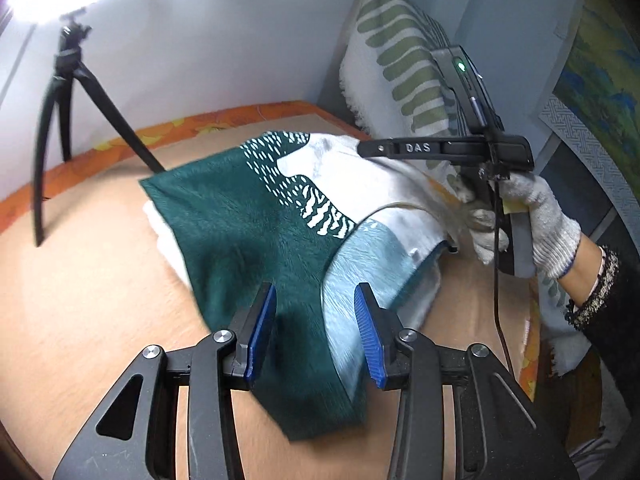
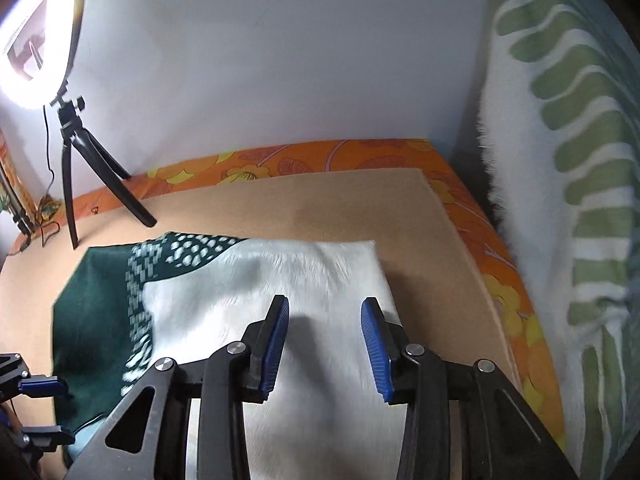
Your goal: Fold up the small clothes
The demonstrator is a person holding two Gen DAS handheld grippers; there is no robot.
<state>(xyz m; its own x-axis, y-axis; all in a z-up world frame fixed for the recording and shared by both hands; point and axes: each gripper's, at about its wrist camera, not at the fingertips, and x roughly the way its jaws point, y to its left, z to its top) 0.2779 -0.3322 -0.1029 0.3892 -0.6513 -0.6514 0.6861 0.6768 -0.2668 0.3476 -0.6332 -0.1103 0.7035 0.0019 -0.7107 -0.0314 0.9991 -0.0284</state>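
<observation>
A small fuzzy cloth (image 1: 248,232) in dark green, white and light blue lies folded over on the tan mat (image 1: 100,320). In the left wrist view my left gripper (image 1: 316,332) hovers over its near edge, blue pads apart, nothing pinched. A gloved hand (image 1: 536,216) holds my right gripper (image 1: 372,148) over the cloth's far right part. In the right wrist view my right gripper (image 2: 325,340) stands open above the cloth's white part (image 2: 280,276); its pads do not press the fabric. The left gripper (image 2: 42,412) shows at the lower left edge there.
A ring light on a black tripod (image 2: 72,152) stands at the mat's back left. An orange flowered sheet (image 2: 320,156) borders the mat under the white wall. A white pillow with green leaf stripes (image 2: 568,184) leans along the right side. A framed picture (image 1: 600,92) stands at the far right.
</observation>
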